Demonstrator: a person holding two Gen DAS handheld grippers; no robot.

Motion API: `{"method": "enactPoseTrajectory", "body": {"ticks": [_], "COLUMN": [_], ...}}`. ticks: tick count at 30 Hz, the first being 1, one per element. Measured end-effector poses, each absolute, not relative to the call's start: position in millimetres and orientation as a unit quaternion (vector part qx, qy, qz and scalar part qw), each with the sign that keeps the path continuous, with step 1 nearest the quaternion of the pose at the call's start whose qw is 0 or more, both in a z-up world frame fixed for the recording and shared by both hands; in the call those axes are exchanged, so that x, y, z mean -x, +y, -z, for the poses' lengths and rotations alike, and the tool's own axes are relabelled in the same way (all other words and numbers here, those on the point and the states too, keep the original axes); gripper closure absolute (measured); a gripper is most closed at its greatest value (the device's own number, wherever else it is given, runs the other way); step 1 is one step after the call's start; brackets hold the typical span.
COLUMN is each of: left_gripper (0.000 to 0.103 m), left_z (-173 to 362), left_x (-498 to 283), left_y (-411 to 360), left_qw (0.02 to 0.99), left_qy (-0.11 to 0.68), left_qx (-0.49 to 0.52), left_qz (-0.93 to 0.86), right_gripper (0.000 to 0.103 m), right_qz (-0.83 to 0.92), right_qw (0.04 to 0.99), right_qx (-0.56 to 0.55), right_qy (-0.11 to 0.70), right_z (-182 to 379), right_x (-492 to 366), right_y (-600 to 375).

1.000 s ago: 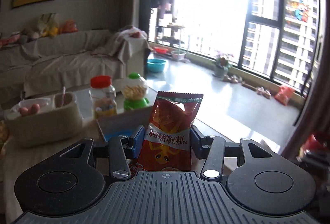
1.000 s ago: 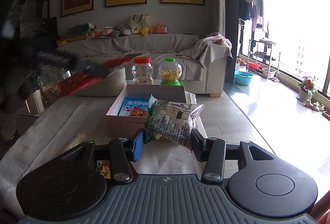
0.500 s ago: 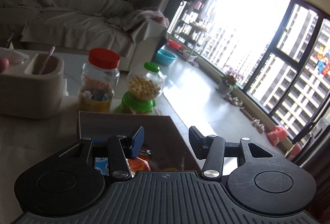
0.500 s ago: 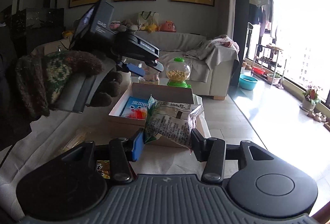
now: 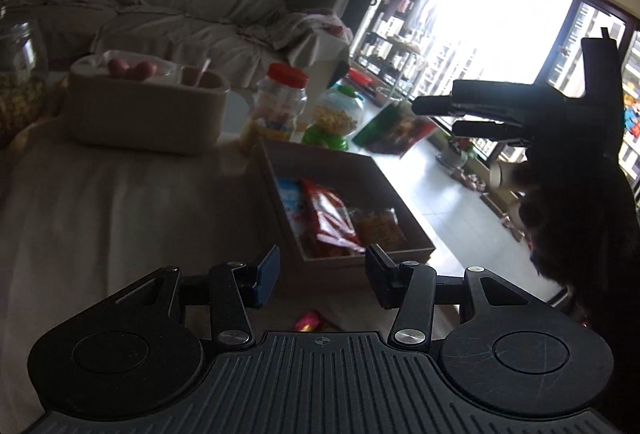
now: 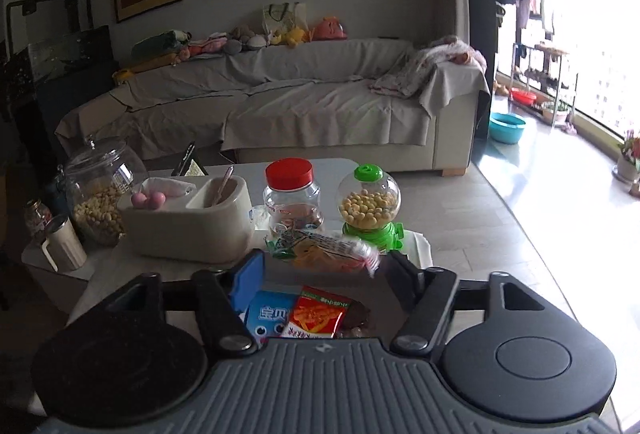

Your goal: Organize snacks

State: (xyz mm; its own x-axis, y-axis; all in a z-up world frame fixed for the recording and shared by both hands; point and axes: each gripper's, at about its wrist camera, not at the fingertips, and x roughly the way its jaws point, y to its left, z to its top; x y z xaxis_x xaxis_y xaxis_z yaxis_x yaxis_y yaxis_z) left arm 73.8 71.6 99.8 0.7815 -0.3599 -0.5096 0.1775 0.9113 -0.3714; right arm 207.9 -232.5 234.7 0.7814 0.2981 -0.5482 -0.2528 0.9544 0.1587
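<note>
A brown cardboard box (image 5: 320, 162) on the cloth-covered table holds a blue packet (image 5: 290, 200), a red packet (image 5: 328, 222) and an orange packet (image 5: 380, 230). My left gripper (image 5: 322, 274) hangs open and empty just short of the box's near wall. At the upper right, over the box's far end, is my right gripper (image 5: 436, 114) with a green snack bag (image 5: 392, 132) at its tips. In the right wrist view the right gripper (image 6: 324, 270) has its jaws opening. The blurred green bag (image 6: 324, 250) lies loose between them, above the blue packet (image 6: 268, 314) and red packet (image 6: 316, 314).
Behind the box stand a red-lidded jar (image 6: 292, 194), a green candy dispenser (image 6: 370, 206) and a beige holder (image 6: 188, 226) with pink eggs. A glass jar of nuts (image 6: 98, 194) and a mug (image 6: 64, 250) are at the left. A wrapped sweet (image 5: 308, 324) lies near my left gripper.
The left gripper let the red packet go into the box and drew back. The right gripper carried the green bag over the box, and its jaws have widened off the bag.
</note>
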Motion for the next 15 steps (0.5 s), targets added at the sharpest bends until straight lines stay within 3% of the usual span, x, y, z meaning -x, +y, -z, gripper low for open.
{"method": "enactPoseTrajectory", "body": {"ticks": [7, 15], "left_gripper": [0.051, 0.051], "left_z": [-60.4, -39.4], "left_x": [-39.6, -46.2], "left_y": [127.5, 110.3], "left_qw": [0.932, 0.921], "left_qy": [0.283, 0.319], "left_qx": [0.221, 0.205], "left_qz": [0.059, 0.091], "right_gripper": [0.026, 0.025], "right_qz": [-0.148, -0.197], "right_qw": [0.939, 0.919], "right_qx": [-0.030, 0.047], "right_qy": [0.309, 0.338], "right_z": [-197.9, -112.4], "right_x": [-168.2, -65.5], "right_y": [-232.3, -205.0]}}
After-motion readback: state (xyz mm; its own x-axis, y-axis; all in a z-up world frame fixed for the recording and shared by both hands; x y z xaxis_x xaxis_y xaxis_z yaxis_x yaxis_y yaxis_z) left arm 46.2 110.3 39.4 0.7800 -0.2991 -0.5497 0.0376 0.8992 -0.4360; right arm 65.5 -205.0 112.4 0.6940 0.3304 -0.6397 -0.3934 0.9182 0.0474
